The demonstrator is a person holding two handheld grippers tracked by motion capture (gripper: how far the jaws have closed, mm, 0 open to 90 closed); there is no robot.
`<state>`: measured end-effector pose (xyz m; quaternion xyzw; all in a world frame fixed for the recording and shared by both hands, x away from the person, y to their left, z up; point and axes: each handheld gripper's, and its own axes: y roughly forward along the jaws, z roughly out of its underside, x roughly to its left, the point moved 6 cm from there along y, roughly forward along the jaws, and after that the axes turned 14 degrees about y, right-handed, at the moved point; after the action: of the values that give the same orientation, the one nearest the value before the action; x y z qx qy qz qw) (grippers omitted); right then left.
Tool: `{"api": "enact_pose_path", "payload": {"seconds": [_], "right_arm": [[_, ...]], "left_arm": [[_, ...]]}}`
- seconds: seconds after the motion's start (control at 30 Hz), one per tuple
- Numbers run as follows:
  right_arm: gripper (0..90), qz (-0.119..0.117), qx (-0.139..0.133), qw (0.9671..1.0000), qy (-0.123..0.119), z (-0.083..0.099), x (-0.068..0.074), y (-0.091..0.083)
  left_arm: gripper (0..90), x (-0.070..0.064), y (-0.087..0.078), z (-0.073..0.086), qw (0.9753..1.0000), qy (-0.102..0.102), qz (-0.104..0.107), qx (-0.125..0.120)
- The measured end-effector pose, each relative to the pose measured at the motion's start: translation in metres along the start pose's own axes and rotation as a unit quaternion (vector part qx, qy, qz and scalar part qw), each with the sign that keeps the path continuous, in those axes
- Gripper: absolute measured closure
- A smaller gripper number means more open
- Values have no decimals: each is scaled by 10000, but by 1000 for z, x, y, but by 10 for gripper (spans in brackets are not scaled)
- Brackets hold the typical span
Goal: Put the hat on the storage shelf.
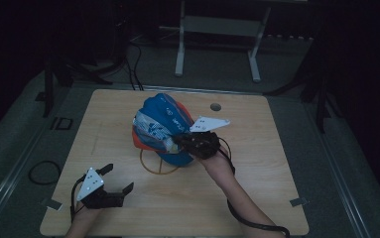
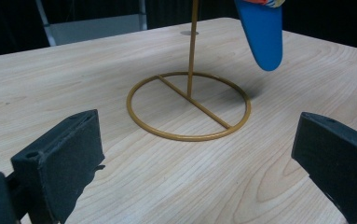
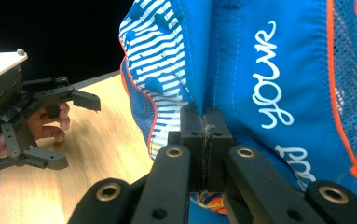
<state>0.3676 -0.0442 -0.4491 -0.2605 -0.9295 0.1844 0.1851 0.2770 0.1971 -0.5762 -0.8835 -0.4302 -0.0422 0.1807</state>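
The blue cap (image 1: pixel 165 126) sits atop the gold wire stand (image 2: pixel 189 105) mid-bench (image 1: pixel 257 188), its fabric pinched by the right gripper (image 1: pixel 185 143), so release seems left, while the left gripper (image 1: pixel 118 179) waits spread nearby.

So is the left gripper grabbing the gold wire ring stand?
No, the left gripper has its jaws wide apart over bare wood, with the gold wire ring stand lying beyond them, untouched.

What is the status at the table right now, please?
Right gripper shut on blue cap, above gold wire stand. Left gripper open, idle near table front. Nothing in the way.
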Motion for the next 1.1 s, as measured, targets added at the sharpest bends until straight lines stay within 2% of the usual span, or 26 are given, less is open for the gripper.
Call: {"api": "enact_pose_path", "payload": {"seconds": [0.13, 0.3, 0.33, 0.37, 0.63, 0.8, 0.9, 1.1], "right_arm": [[856, -86, -57, 9999, 80, 3, -1, -1], [721, -151, -196, 9997, -14, 0, 6, -9], [721, -151, -196, 9997, -14, 0, 6, -9], [651, -196, -289, 9994, -44, -3, 8, -14], [396, -160, -545, 9984, -25, -8, 2, -30], [269, -178, -586, 9981, 106, -3, -6, -38], [154, -263, -546, 9980, 166, 2, -12, -40], [136, -188, -490, 9985, 171, 18, -23, -44]], "left_arm": [[23, 0, 0, 0, 10000, 11, -16, -8], [23, 0, -1, 1, 10000, -5, -7, -23], [23, 0, -1, 1, 10000, -5, -7, -23], [23, 0, -1, 1, 10000, -12, -5, -23], [23, 0, -1, 1, 10000, -17, 11, -36], [23, -1, -2, 0, 10000, -11, 14, -76], [23, -2, -2, 0, 10000, -19, 15, -95], [23, -6, -2, -1, 9999, -6, 36, -109]]}}
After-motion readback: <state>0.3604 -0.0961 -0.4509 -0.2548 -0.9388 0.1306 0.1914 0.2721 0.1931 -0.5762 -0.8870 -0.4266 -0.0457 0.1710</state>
